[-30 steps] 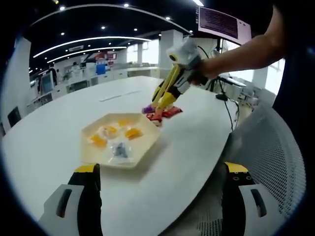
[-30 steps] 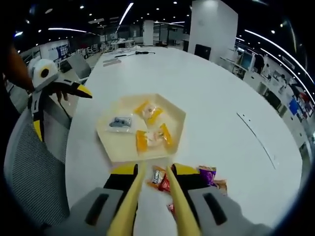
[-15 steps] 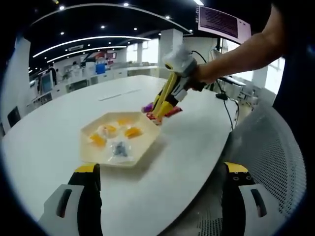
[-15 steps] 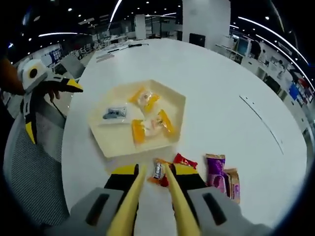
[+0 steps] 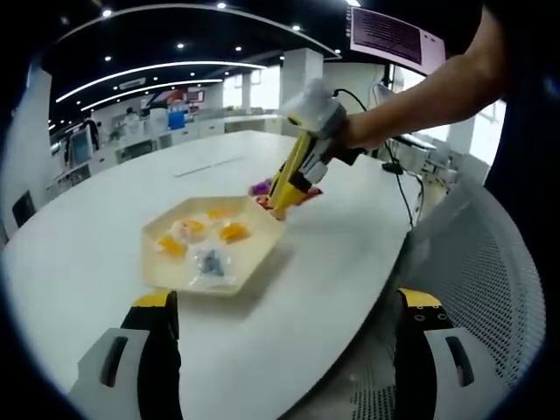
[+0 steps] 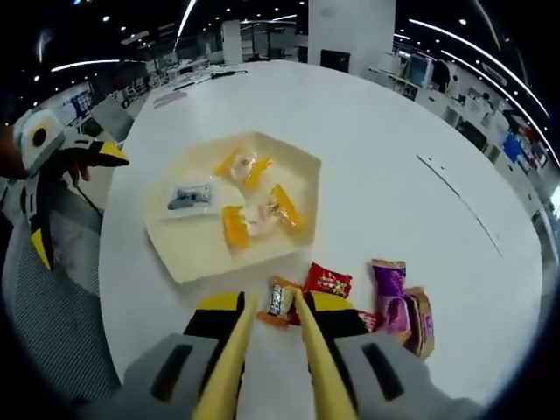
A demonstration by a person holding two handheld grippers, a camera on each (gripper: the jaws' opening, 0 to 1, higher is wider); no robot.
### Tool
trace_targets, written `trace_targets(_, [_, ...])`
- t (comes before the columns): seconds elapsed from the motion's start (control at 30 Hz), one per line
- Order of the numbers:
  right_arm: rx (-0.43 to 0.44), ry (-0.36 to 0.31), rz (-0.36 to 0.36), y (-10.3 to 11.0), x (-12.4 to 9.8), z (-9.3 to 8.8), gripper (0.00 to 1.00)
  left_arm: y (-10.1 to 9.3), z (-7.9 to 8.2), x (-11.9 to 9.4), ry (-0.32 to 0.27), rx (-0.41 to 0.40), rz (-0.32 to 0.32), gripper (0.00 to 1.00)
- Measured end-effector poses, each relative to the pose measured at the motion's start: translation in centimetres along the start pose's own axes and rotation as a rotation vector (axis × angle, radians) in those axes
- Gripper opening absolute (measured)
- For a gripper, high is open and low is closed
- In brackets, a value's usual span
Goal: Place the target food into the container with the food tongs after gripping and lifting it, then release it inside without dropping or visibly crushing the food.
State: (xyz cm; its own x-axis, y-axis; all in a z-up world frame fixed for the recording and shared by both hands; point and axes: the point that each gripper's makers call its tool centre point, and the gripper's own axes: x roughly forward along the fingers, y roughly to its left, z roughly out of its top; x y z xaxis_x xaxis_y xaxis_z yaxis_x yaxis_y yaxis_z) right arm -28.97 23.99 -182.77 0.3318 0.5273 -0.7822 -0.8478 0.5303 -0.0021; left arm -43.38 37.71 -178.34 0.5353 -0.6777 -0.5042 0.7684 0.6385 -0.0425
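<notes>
A cream hexagonal tray (image 6: 197,254) holds several orange-wrapped snacks (image 6: 234,236) and a clear packet (image 6: 186,197). In the right gripper view, my right gripper (image 6: 275,304) squeezes yellow food tongs (image 6: 229,359), and an orange snack packet (image 6: 278,300) sits between their tips just outside the tray's near edge. In the left gripper view, the tongs (image 5: 289,175) slant down to the tray's (image 5: 166,271) far right corner. My left gripper (image 5: 287,299) is open and holds nothing, off the near edge of the table.
Red (image 6: 328,282), purple (image 6: 389,289) and brown (image 6: 418,311) packets lie on the white table (image 6: 394,166) right of the tongs. A mesh chair back (image 5: 490,289) stands beside the table. The left gripper (image 6: 39,171) shows at the left of the right gripper view.
The right gripper has carried the tongs, with the orange packet between the tips, away from the packet pile toward the tray's corner. The left gripper has stayed put.
</notes>
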Motion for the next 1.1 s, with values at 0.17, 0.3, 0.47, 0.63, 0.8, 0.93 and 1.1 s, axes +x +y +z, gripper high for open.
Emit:
trace_targets(0.17, [0.048, 0.017, -0.016, -0.3, 0.2, -0.2, 0.25, 0.2, 0.0, 0.0, -0.002, -0.003, 0.007, 0.99])
trace_targets(0.3, [0.073, 0.028, -0.022, -0.2, 0.2, -0.2, 0.25, 0.2, 0.0, 0.0, -0.001, -0.002, 0.009, 0.99])
trace_targets(0.47, [0.091, 0.038, -0.023, 0.0, 0.1, -0.2, 0.25, 0.2, 0.0, 0.0, 0.000, 0.001, 0.013, 0.99])
trace_targets(0.63, [0.031, 0.047, 0.000, 0.7, 0.3, -0.5, 0.24, 0.3, -0.1, 0.0, 0.001, 0.002, 0.016, 0.99])
trace_targets(0.8, [0.008, 0.061, 0.003, 0.9, 0.6, -1.0, 0.25, 0.3, 0.0, 0.0, 0.001, 0.003, 0.019, 0.99])
trace_targets(0.93, [0.013, 0.062, 0.000, 0.7, 0.6, -1.2, 0.23, 0.4, -0.1, 0.0, 0.002, 0.002, 0.021, 0.99])
trace_targets(1.1, [-0.017, 0.059, -0.001, 1.0, 0.6, -1.0, 0.20, 0.4, -0.1, 0.0, 0.003, 0.001, 0.023, 0.99])
